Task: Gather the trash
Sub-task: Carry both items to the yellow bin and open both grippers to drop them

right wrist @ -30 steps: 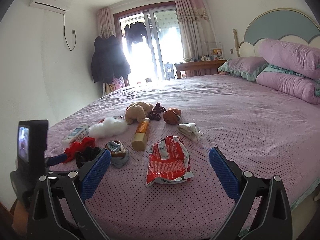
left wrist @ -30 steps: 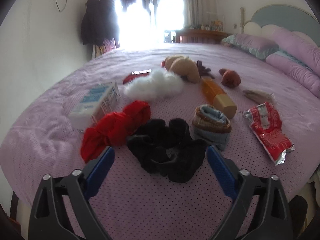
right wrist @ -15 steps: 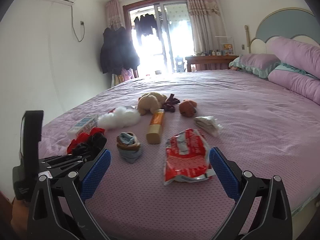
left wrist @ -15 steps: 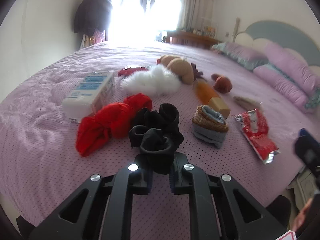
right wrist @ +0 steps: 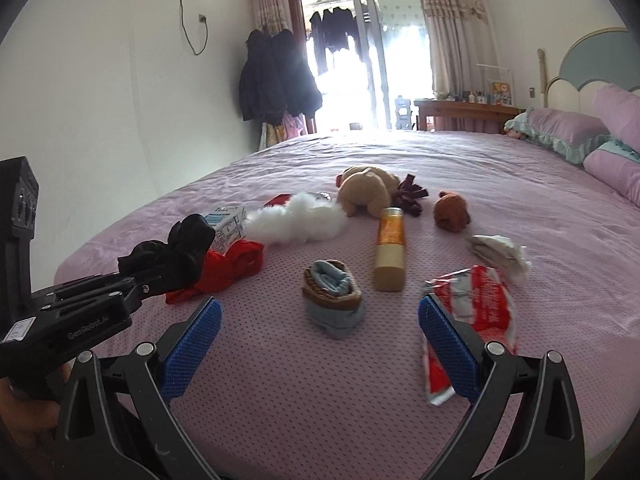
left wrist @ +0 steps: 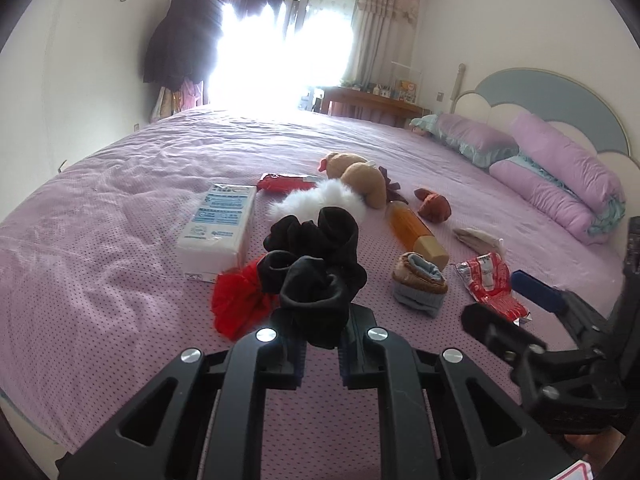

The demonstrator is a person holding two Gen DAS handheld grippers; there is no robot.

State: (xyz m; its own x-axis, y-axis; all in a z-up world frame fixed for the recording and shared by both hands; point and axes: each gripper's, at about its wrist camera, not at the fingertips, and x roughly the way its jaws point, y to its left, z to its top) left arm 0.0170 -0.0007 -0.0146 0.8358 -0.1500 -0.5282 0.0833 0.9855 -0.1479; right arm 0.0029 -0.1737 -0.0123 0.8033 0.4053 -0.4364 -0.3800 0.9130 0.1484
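Observation:
My left gripper [left wrist: 322, 354] is shut on a black sock bundle [left wrist: 316, 260] and holds it lifted above the purple bed; it also shows at the left of the right wrist view [right wrist: 176, 252]. My right gripper [right wrist: 320, 344] is open and empty, low over the bed, with a rolled brown-blue sock [right wrist: 334, 298] ahead between its jaws and a red snack wrapper [right wrist: 476, 312] by its right finger. A red cloth [left wrist: 240, 296] lies under the lifted bundle. An orange bottle [right wrist: 390, 248] and a crumpled white wrapper [right wrist: 500, 254] lie further ahead.
A white tissue pack [left wrist: 220, 228], white fluff [left wrist: 320, 200], a tan plush toy [left wrist: 360, 178], a small brown plush [right wrist: 452, 210] and a flat red packet [left wrist: 280, 182] lie on the bed [left wrist: 120, 208]. Purple pillows [left wrist: 560, 184] are at the right.
My left gripper closed on the black sock bundle and lifted it off the bed. My right gripper moved lower and forward toward the rolled sock and red wrapper, staying open.

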